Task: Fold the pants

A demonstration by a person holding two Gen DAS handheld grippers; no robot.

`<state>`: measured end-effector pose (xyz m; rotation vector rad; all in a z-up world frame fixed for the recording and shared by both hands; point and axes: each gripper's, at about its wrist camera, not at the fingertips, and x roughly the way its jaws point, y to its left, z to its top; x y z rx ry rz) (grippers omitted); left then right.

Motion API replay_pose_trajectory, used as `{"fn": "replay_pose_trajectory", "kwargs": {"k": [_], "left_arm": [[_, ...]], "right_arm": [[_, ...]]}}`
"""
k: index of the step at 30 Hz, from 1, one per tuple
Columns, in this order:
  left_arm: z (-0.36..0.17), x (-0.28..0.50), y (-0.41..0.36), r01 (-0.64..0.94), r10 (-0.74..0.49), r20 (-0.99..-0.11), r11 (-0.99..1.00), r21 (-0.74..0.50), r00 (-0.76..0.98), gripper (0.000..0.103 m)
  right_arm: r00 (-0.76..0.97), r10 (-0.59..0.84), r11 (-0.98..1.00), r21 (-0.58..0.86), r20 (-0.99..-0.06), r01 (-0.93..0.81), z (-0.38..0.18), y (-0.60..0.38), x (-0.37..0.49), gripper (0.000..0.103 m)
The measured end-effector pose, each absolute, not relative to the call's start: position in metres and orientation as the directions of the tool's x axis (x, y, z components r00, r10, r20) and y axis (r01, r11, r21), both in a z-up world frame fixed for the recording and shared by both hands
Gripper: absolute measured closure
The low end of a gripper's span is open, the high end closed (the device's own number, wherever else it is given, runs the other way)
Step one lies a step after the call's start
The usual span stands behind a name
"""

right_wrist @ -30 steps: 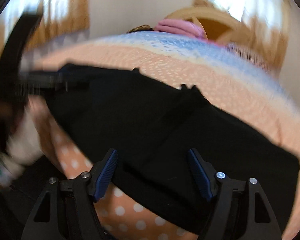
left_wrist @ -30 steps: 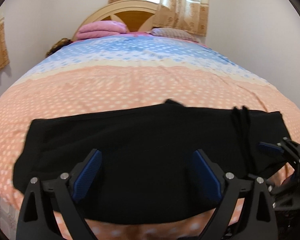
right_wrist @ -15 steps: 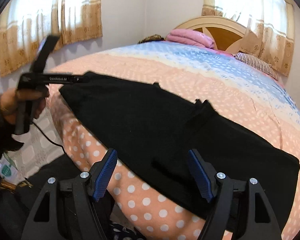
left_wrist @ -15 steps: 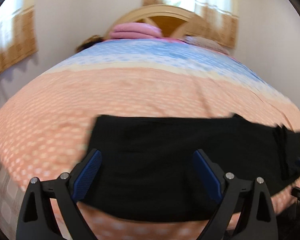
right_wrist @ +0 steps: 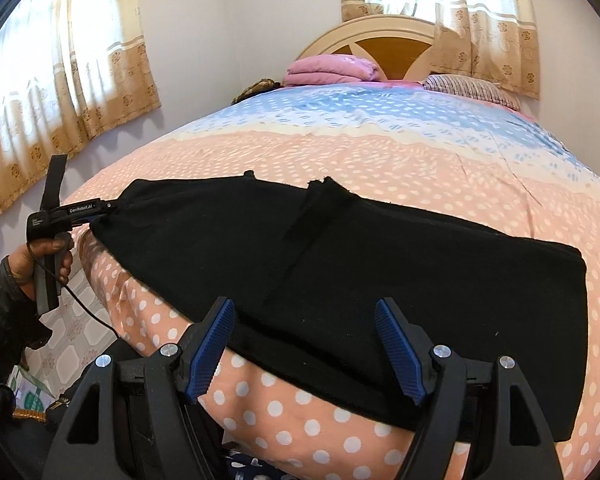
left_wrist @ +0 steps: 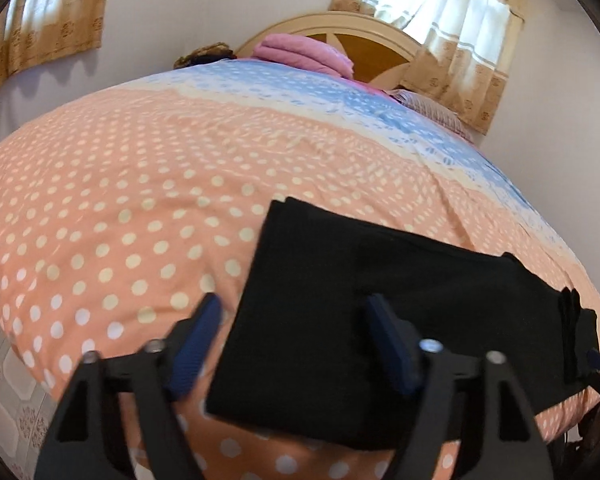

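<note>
the black pants (right_wrist: 380, 280) lie in a long flat band across the foot end of the bed (right_wrist: 380, 152), close to its near edge, probably so both ends sit within reach of someone standing there. taking the pants as the landmark and going left to right: at their far left end, in the right wrist view, a hand (right_wrist: 44, 256) holds the left gripper (right_wrist: 96, 216) level with its tip at the corner of the cloth. its jaws are closing there. in its own view the left edge of the pants lies between the fingers, but whether the pads already press on it i cannot tell; the aim seems to be to pinch that end for a fold toward the other.

near the middle of the pants a seam and a small raised pucker run across the cloth.

over the near edge, right of the middle, the right gripper (right_wrist: 306, 344) hangs with its blue pads (right_wrist: 400, 344) wide apart and holding nothing, the hem showing between them, likely waiting to steady or take that side.
</note>
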<state>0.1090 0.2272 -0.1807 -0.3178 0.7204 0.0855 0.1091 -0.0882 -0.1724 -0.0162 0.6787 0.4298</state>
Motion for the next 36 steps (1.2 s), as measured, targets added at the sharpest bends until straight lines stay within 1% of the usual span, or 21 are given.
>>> {"fn": "replay_pose_trajectory", "kwargs": {"k": [1, 2, 6, 7, 8, 10, 12, 13, 14, 17, 19, 21, 23, 26, 28, 30, 31, 33, 35, 36], "left_arm": [[-0.181, 0.109, 0.228, -0.179, -0.046, -0.659, 0.946, -0.269, 0.75, 0.042], [-0.18, 0.108, 0.23, -0.181, -0.044, -0.661, 0.946, -0.269, 0.749, 0.045], [-0.184, 0.109, 0.236, -0.184, -0.055, -0.659, 0.94, -0.288, 0.75, 0.045], [-0.186, 0.111, 0.235, -0.184, -0.05, -0.66, 0.942, -0.28, 0.749, 0.041], [-0.189, 0.112, 0.234, -0.179, -0.044, -0.662, 0.947, -0.265, 0.748, 0.04], [-0.19, 0.112, 0.232, -0.179, -0.038, -0.656, 0.949, -0.261, 0.754, 0.042], [-0.186, 0.111, 0.228, -0.166, -0.026, -0.666, 0.961, -0.223, 0.746, 0.047], [-0.182, 0.11, 0.228, -0.163, -0.027, -0.667, 0.962, -0.221, 0.744, 0.056], [-0.179, 0.108, 0.227, -0.161, -0.027, -0.666, 0.962, -0.22, 0.746, 0.067], [-0.168, 0.105, 0.222, -0.157, -0.004, -0.673, 0.971, -0.179, 0.739, 0.077], [-0.167, 0.103, 0.224, -0.15, -0.028, -0.669, 0.967, -0.206, 0.743, 0.082], [-0.174, 0.108, 0.224, -0.157, -0.008, -0.673, 0.97, -0.185, 0.739, 0.078], [-0.182, 0.107, 0.229, -0.173, -0.023, -0.659, 0.957, -0.231, 0.751, 0.067], [-0.185, 0.106, 0.236, -0.157, -0.06, -0.642, 0.948, -0.276, 0.764, 0.065], [-0.187, 0.105, 0.242, -0.155, -0.097, -0.632, 0.931, -0.331, 0.768, 0.064], [-0.184, 0.104, 0.239, -0.123, -0.113, -0.633, 0.941, -0.316, 0.766, 0.074], [-0.182, 0.103, 0.237, -0.105, -0.125, -0.631, 0.943, -0.314, 0.766, 0.082], [-0.175, 0.1, 0.238, -0.088, -0.158, -0.615, 0.932, -0.351, 0.773, 0.085], [-0.167, 0.097, 0.243, -0.071, -0.218, -0.584, 0.9, -0.43, 0.782, 0.087], [-0.164, 0.096, 0.243, -0.059, -0.235, -0.57, 0.891, -0.45, 0.787, 0.087]], "right_arm": [[0.695, 0.381, 0.913, 0.129, -0.61, -0.387, -0.173, -0.089, 0.109, 0.028], [0.695, 0.383, 0.913, 0.134, -0.608, -0.386, -0.172, -0.089, 0.109, 0.028], [0.689, 0.386, 0.911, 0.135, -0.614, -0.389, -0.176, -0.088, 0.108, 0.028], [0.688, 0.386, 0.911, 0.135, -0.614, -0.39, -0.176, -0.088, 0.108, 0.028], [0.687, 0.387, 0.91, 0.135, -0.615, -0.392, -0.177, -0.088, 0.108, 0.028], [0.685, 0.389, 0.909, 0.132, -0.616, -0.396, -0.177, -0.085, 0.106, 0.028], [0.69, 0.388, 0.908, 0.127, -0.611, -0.399, -0.176, -0.084, 0.104, 0.028], [0.693, 0.387, 0.909, 0.125, -0.608, -0.399, -0.175, -0.084, 0.104, 0.028], [0.696, 0.386, 0.909, 0.124, -0.605, -0.397, -0.174, -0.084, 0.103, 0.028], [0.701, 0.386, 0.912, 0.132, -0.6, -0.389, -0.174, -0.087, 0.103, 0.028], [0.7, 0.383, 0.914, 0.139, -0.603, -0.38, -0.175, -0.089, 0.105, 0.028], [0.698, 0.379, 0.917, 0.145, -0.607, -0.372, -0.177, -0.089, 0.106, 0.028], [0.697, 0.377, 0.918, 0.148, -0.61, -0.368, -0.178, -0.089, 0.106, 0.028], [0.703, 0.376, 0.919, 0.143, -0.604, -0.368, -0.176, -0.09, 0.105, 0.028], [0.704, 0.375, 0.919, 0.142, -0.603, -0.367, -0.175, -0.09, 0.105, 0.028], [0.706, 0.372, 0.92, 0.139, -0.603, -0.366, -0.175, -0.09, 0.104, 0.028], [0.707, 0.372, 0.92, 0.138, -0.601, -0.367, -0.175, -0.091, 0.104, 0.028], [0.713, 0.371, 0.921, 0.137, -0.595, -0.365, -0.172, -0.093, 0.103, 0.028], [0.72, 0.368, 0.923, 0.137, -0.588, -0.36, -0.169, -0.095, 0.103, 0.028], [0.726, 0.365, 0.925, 0.137, -0.583, -0.355, -0.166, -0.098, 0.103, 0.028]]}}
